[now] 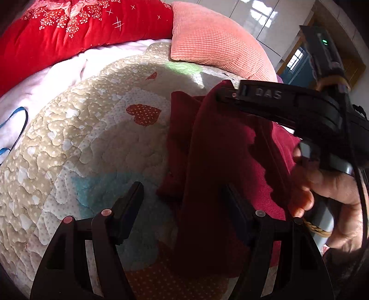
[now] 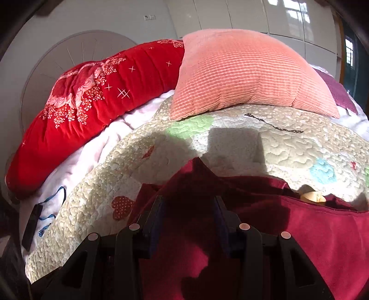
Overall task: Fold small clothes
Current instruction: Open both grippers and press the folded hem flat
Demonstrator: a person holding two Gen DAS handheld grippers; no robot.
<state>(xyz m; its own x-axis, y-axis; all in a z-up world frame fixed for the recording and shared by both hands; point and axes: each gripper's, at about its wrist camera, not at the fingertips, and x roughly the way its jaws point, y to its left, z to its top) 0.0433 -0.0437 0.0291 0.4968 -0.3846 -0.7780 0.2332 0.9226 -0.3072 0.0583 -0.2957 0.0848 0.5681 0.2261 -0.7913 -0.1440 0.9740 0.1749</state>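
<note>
A dark red garment (image 1: 221,157) lies on the quilted bedspread (image 1: 92,138); it also fills the lower right wrist view (image 2: 299,230). In the left wrist view my right gripper (image 1: 227,93) comes in from the right, shut on a raised fold of the garment, which hangs down from its tip. My left gripper (image 1: 184,196) is open, its fingers apart, with the hanging fold between them and untouched. In the right wrist view the right gripper (image 2: 189,203) has cloth bunched between its fingers, the tips hidden in shadow.
A salmon pillow (image 1: 214,39) and a red floral quilt (image 1: 69,32) lie at the far side of the bed. A black device on a blue strap (image 2: 34,221) rests on the white sheet at left. Wardrobe doors (image 2: 253,13) stand behind.
</note>
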